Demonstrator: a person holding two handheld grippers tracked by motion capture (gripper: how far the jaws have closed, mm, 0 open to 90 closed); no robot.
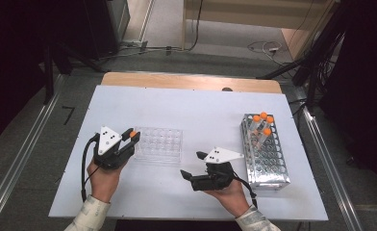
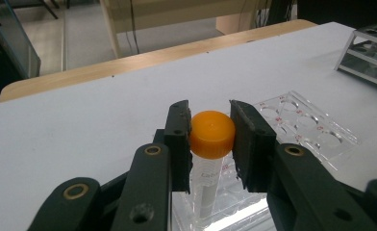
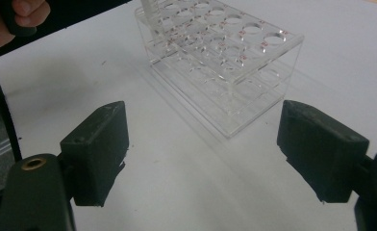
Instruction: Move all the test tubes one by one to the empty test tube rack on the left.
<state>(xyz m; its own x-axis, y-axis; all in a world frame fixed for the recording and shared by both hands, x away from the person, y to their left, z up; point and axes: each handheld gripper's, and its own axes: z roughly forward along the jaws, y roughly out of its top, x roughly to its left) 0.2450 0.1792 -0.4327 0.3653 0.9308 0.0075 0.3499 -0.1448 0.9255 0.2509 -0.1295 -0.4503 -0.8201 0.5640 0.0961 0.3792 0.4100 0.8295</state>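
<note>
My left gripper [image 1: 131, 136] is shut on the orange cap of a clear tube [image 1: 133, 134] at the left end of the clear plastic rack [image 1: 158, 143]. In the left gripper view both pads of my left gripper [image 2: 210, 126] press on the cap of the tube [image 2: 212, 134]. The tube hangs upright, and its lower end reaches into the clear rack [image 2: 316, 127]. My right gripper [image 1: 192, 164] lies low near the table's front, jaws wide open and pointing left. In the right gripper view nothing sits between the jaws of my right gripper [image 3: 206, 144], with the clear rack [image 3: 225, 62] ahead of them.
A metal wire rack [image 1: 266, 159] stands at the right with several orange-capped tubes [image 1: 262, 121] at its far end. Everything rests on a white table board [image 1: 196, 106]. The hand [image 3: 13, 19] holding the left gripper shows at top left in the right gripper view.
</note>
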